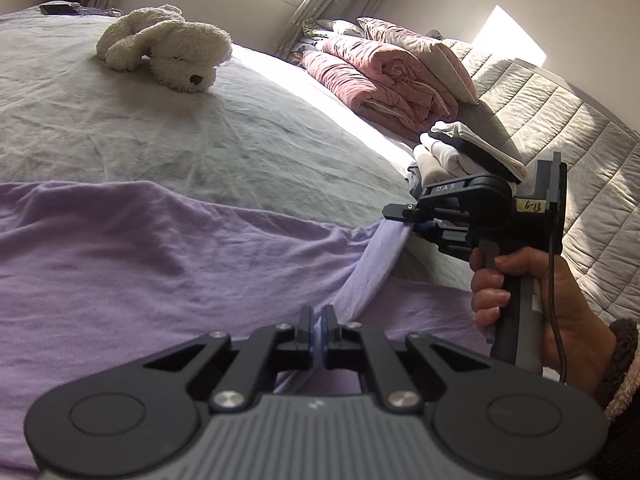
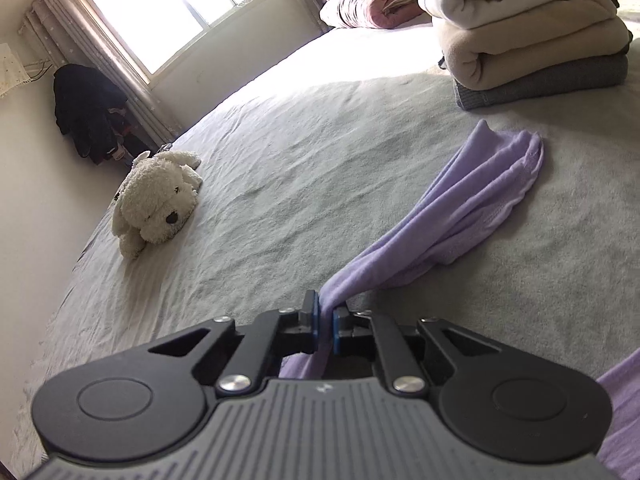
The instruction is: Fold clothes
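Note:
A lilac long-sleeved top (image 1: 168, 264) lies spread on the grey bed sheet (image 1: 200, 136) across the lower half of the left wrist view. My left gripper (image 1: 318, 320) is shut on a fold of the lilac top near its middle. My right gripper (image 1: 412, 220), held by a person's hand (image 1: 520, 300), is shut on the sleeve, which stretches taut between the two grippers. From the right wrist, the right gripper (image 2: 327, 316) pinches the lilac sleeve (image 2: 472, 208), whose cuff end lies bunched on the sheet beyond it.
A white plush dog (image 1: 172, 48) lies farther up the bed. A stack of folded clothes (image 2: 532, 36) stands at the right, with pink quilts (image 1: 380, 76) and pillows behind. A window (image 2: 168, 12) and a dark coat (image 2: 88, 112) are at the far wall.

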The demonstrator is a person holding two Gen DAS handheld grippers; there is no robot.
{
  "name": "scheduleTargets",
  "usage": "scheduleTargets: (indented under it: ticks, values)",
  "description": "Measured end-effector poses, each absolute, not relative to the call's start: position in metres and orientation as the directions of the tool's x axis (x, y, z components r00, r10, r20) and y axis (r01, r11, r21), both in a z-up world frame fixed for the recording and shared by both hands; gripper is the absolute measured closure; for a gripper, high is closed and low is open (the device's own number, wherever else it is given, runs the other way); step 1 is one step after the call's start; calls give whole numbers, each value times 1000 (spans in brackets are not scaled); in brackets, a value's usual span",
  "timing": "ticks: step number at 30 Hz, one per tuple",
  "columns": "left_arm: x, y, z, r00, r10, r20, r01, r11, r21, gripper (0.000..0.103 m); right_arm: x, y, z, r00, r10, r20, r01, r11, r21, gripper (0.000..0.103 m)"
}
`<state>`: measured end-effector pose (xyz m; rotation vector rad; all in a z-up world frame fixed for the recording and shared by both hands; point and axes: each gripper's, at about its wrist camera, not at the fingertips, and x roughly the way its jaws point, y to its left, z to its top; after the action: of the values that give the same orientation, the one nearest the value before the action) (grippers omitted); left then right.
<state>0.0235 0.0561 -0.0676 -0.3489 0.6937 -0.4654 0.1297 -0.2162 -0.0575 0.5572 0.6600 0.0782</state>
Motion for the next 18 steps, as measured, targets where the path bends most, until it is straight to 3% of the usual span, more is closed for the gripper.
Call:
scheduleTargets:
  ticks: [18]
  values:
    - [-6, 89, -36, 792, -504, -344, 335, 830, -445, 102, 83, -177, 27, 919, 218, -329, -85, 923, 375, 94]
